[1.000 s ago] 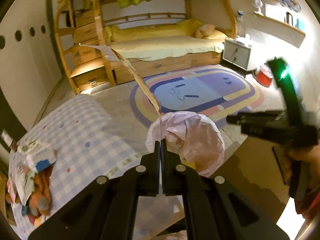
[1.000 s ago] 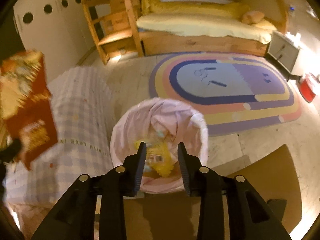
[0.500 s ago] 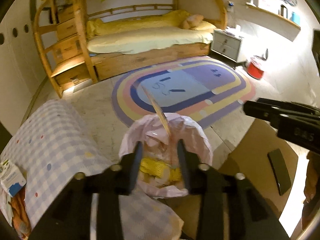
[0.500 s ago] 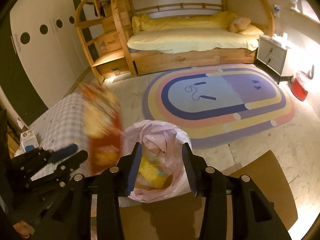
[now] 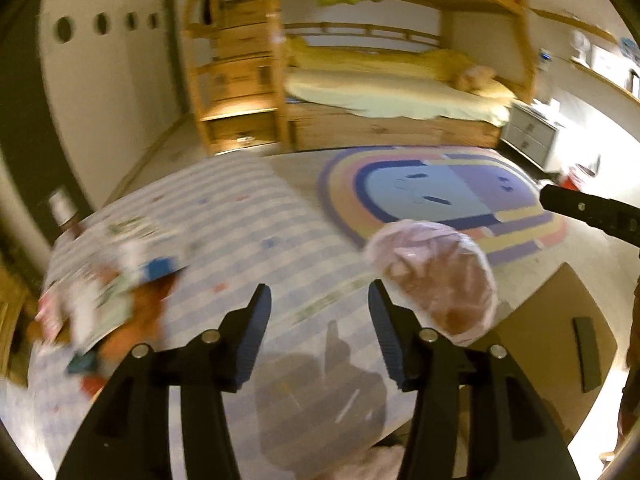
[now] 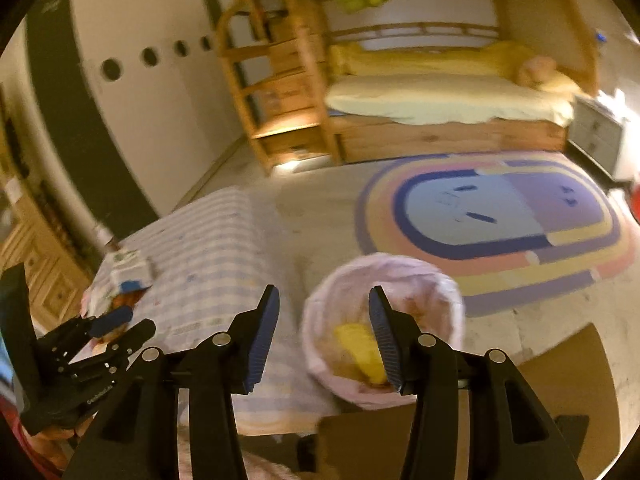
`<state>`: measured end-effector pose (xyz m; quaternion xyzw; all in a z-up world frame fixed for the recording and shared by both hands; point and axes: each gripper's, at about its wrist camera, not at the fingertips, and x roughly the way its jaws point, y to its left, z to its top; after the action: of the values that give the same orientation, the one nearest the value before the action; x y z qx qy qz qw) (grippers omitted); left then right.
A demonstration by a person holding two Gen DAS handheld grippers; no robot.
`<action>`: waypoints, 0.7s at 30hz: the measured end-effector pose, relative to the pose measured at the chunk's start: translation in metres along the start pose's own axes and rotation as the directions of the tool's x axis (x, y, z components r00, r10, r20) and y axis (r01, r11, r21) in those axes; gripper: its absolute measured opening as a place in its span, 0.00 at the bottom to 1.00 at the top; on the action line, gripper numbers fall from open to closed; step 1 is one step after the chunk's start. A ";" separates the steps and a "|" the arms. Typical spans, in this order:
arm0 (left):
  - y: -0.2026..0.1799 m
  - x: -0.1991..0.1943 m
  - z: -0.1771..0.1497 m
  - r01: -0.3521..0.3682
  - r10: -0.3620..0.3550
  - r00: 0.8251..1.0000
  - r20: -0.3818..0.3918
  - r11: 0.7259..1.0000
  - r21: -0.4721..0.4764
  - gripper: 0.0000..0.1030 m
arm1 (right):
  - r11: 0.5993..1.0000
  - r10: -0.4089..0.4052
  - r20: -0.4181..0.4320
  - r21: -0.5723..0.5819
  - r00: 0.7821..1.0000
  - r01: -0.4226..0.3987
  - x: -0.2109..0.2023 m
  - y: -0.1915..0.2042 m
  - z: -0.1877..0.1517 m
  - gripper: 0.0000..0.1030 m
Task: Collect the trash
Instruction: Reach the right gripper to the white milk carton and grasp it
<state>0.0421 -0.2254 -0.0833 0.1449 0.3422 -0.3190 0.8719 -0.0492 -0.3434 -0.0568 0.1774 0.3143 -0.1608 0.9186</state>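
Observation:
A bin lined with a pink plastic bag (image 5: pixel 434 276) stands on the floor beside the checked table; in the right wrist view the bin (image 6: pixel 340 292) holds yellow and orange wrappers (image 6: pixel 360 350). A blurred pile of trash, cartons and wrappers (image 5: pixel 112 292), lies at the table's left end, and shows in the right wrist view (image 6: pixel 128 272). My left gripper (image 5: pixel 318 322) is open and empty above the table. My right gripper (image 6: pixel 322 328) is open and empty over the bin's near rim. The left gripper also shows in the right wrist view (image 6: pixel 122 322).
The table wears a blue checked cloth (image 5: pixel 256 236). A brown board (image 5: pixel 556 344) with a dark phone-like slab (image 5: pixel 586 354) lies right of the bin. A striped oval rug (image 6: pixel 500 224), a wooden bunk bed (image 6: pixel 440 96) and a nightstand (image 5: pixel 528 138) lie beyond.
My left gripper opened and let the red-orange wrapper go into the bin, then swung left over the table. My right gripper stayed open and also turned left.

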 end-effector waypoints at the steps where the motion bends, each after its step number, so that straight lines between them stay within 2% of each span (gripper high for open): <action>1: 0.011 -0.006 -0.004 -0.015 0.015 1.000 0.002 1.000 -0.022 0.51 | 0.999 0.018 -0.009 -0.027 1.000 -0.018 0.003 0.015 0.000 0.47; 6: 0.070 -0.031 -0.030 -0.141 0.141 0.990 -0.006 0.982 -0.124 0.58 | 0.982 0.100 -0.061 -0.154 0.993 -0.108 0.018 0.081 -0.005 0.47; 10: 0.113 -0.047 -0.047 -0.232 0.232 0.972 -0.026 0.952 -0.201 0.64 | 0.955 0.154 -0.092 -0.240 0.984 -0.172 0.031 0.130 -0.009 0.58; 14: 0.155 -0.057 -0.060 -0.322 0.320 0.946 -0.050 0.909 -0.264 0.66 | 0.920 0.187 -0.138 -0.324 0.973 -0.223 0.052 0.174 -0.010 0.68; 21: 0.211 -0.057 -0.067 -0.401 0.392 0.915 -0.095 0.851 -0.339 0.67 | 0.880 0.208 -0.178 -0.395 0.962 -0.263 0.097 0.220 -0.002 0.76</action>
<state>0.1143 -0.0088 -0.0856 0.0581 0.3662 -0.0645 0.9265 0.1124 -0.1655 -0.0706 0.0252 0.3766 0.0347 0.9254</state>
